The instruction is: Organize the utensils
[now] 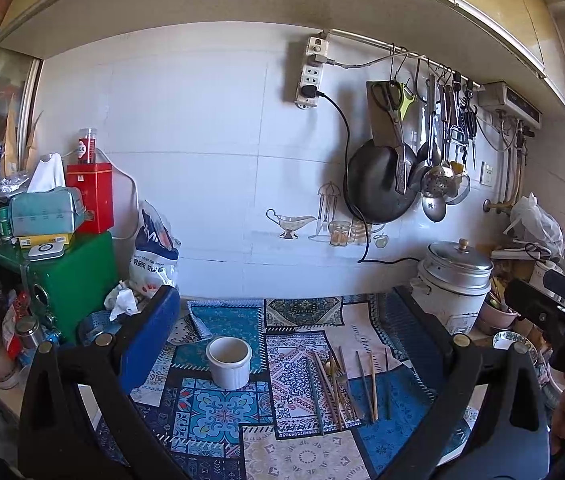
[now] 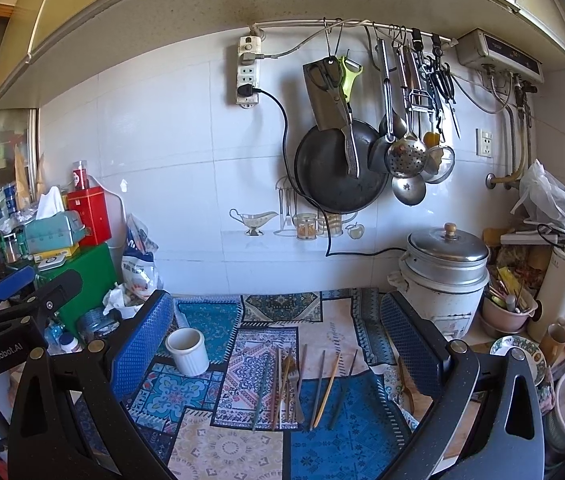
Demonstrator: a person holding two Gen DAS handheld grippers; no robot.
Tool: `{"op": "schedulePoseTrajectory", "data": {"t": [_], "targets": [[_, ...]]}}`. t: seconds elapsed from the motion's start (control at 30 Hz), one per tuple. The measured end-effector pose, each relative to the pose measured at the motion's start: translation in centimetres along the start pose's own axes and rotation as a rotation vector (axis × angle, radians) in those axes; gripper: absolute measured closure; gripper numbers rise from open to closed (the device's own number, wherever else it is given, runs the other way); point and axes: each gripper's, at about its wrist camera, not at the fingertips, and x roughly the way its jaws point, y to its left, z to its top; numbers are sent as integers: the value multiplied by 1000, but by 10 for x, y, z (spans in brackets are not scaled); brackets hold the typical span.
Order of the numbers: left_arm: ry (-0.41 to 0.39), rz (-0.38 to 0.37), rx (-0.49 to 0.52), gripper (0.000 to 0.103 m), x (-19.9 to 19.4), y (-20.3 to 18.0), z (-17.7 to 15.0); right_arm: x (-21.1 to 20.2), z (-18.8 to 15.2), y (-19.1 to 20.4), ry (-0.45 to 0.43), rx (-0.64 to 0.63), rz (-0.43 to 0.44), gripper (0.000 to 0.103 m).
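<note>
- Both my grippers hover above the desk, nothing held. Left gripper (image 1: 282, 360) jaws spread wide; right gripper (image 2: 278, 356) jaws spread wide too.
- Task things: loose utensils (image 2: 302, 388) lying flat on the patterned cloth (image 2: 222, 452), roughly parallel, handles toward me. Mix of chopsticks (image 2: 330, 390) and a fork (image 2: 292, 384); some bunched and touching on the left of the pile, a few lying apart to the right.
- One more piece, looks like a spoon (image 2: 405, 384), lies off to the right, partly hidden behind my right finger. Can't confirm the type.
- White ribbed cup (image 2: 187, 351) stands upright left of the utensils, apart from them, looks empty. My guess: that's the holder they go into.
- In the left view the same cup (image 1: 229, 362) sits between my jaws, utensils (image 1: 342, 388) right of it.
- Handling, as I judge it: chopsticks light, thin, stiff, low against soft cloth, so easy to roll or slip out of the pads. Fork is metal, slicker, a bit heavier.
- I'd pinch across the shaft near mid-length, one piece at a time, starting with an isolated stick on the right. The bunched ones risk a double pick.
- Cup looks ceramic: heavy enough to stay put, but tippable if a stick is jammed against its rim.
- Rice cooker (image 2: 444, 280) at back right, clear of the work area.
</note>
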Motion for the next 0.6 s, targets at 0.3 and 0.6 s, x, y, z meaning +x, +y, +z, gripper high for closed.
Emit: {"op": "schedulePoseTrajectory", "data": {"t": [0.3, 0.6], "targets": [[87, 34, -20, 0, 39, 4, -14, 33, -13, -16, 89, 2, -39, 0], [270, 21, 4, 0, 121, -3, -57, 94, -50, -60, 310, 11, -156, 0]]}}
